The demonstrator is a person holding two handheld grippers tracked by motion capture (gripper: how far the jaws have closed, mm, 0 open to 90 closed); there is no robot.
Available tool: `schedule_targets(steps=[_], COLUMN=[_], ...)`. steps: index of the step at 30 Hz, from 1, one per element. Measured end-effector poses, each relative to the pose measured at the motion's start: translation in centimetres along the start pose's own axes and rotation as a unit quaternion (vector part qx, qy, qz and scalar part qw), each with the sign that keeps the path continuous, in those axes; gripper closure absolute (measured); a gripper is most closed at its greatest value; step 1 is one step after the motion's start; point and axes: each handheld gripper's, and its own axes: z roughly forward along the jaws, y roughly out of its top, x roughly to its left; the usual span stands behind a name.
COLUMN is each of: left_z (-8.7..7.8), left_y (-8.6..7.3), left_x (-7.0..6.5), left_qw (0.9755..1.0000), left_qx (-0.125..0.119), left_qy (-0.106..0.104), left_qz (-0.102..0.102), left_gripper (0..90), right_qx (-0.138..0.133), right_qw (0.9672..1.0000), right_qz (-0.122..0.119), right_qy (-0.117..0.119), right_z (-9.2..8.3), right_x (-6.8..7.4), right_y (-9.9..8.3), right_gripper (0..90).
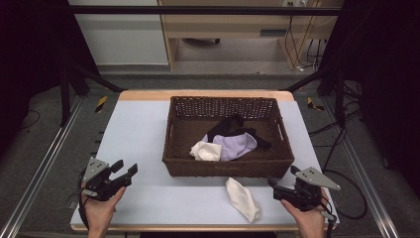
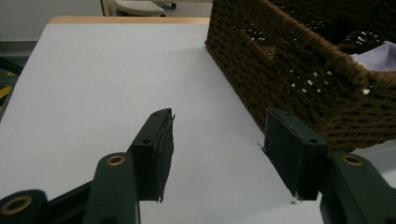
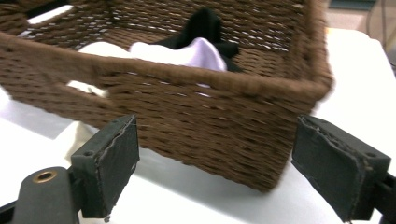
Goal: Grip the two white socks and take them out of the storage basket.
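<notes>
Both jaw pairs spread, empty: left gripper (image 1: 125, 171) idle; right gripper (image 1: 275, 184) beside cream cloth sock (image 1: 242, 198), lying outside brown woven wicker basket (image 1: 223, 168); likely next pick.

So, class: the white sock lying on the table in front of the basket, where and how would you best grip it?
Probably its upper end, nearest the basket. The white sock lies flat and slanted, so come from above with the open right gripper beside it, jaws straddling the narrow width.
</notes>
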Motion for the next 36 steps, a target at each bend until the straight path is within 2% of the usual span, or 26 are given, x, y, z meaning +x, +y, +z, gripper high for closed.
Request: schedule_targets(steps=[4,7,15,20,29,36], left_z=[0.0,0.1,0.7,1.8,4.3,6.3], left_y=[0.7,1.9,5.2,7.0,9.8,12.3], left_x=[-0.7,-1.8,-4.3,-5.9,-8.6,-11.4], left_qw=[1.0,0.9997,0.9983,0.9974,0.9958,0.9931], left_qx=[-0.001,-0.006,-0.016,-0.015,-0.022,-0.016], left_qy=[-0.007,-0.016,-0.04,-0.046,-0.062,-0.067], left_qz=[0.004,0.017,0.039,0.052,0.064,0.095], left_gripper=[42.0,42.3,43.3,43.3,41.6,38.3], right_qx=[0.007,0.011,0.025,0.037,0.04,0.044], right_qw=[0.9997,0.9995,0.999,0.9987,0.9986,0.9985], right_qz=[-0.001,-0.001,0.004,0.01,0.005,0.007], right_qy=[-0.021,-0.03,-0.037,-0.034,-0.035,-0.032], right_z=[0.2,0.3,0.9,1.3,1.6,1.8], right_x=[-1.0,-1.6,-2.4,-2.7,-2.9,-2.9], right_y=[-0.5,-0.7,-1.4,-1.8,-2.1,-2.2], right_gripper=[13.1,11.7,9.5,9.3,9.3,9.3])
